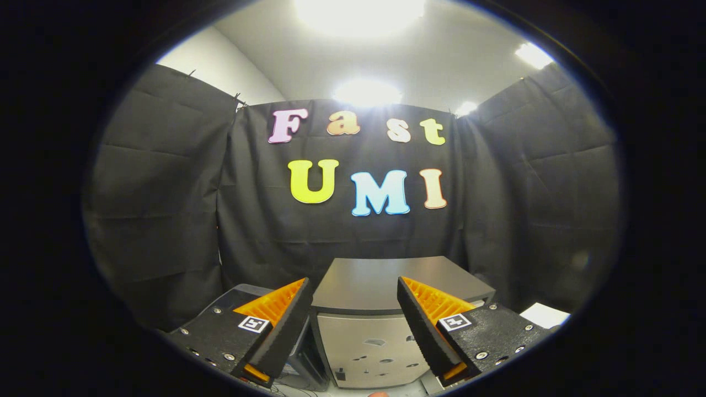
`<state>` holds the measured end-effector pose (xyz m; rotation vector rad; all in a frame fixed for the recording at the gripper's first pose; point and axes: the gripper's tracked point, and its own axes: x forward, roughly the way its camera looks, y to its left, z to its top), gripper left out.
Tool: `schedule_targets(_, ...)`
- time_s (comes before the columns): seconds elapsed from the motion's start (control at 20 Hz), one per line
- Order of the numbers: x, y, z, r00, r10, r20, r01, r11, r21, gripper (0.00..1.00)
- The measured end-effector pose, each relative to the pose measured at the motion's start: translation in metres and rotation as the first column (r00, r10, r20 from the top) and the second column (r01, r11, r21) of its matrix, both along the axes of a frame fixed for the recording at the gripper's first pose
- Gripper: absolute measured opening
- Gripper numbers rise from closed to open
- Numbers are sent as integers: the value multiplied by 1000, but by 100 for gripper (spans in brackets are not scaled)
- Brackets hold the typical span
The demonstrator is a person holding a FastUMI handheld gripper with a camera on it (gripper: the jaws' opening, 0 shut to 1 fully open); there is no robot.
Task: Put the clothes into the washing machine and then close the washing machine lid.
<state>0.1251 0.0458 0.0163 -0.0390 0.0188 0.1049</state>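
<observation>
The claw [353, 292] is open, its two fingers [287, 320] spread wide apart with nothing between the pads. It is raised and looks out level across the booth.

Just ahead, seen through the gap between the fingers, stands the washer [364, 342], a pale box-shaped machine. Its lid [386, 281] is a dark, flat slab lying down over the top of the body, with its front edge overhanging the pale front panel. That front panel carries a few small dark marks and a little dark fitting low down; what they are is too small to tell. The washer is apart from both fingers, touching neither.

To the right of the right finger, lower and off to the side, a white sheet [543, 315] lies flat. Beyond the washer hangs the black cloth wall [165, 209], and above it ceiling lights [367, 91] glare bright.
</observation>
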Motion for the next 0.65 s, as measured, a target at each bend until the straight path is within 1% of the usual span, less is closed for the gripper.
schedule_targets(0.35,-19,-36,0,999,-41,1,41,999,15,96)
schedule_targets(0.65,-29,-43,-2,999,-47,-1,47,999,17,96)
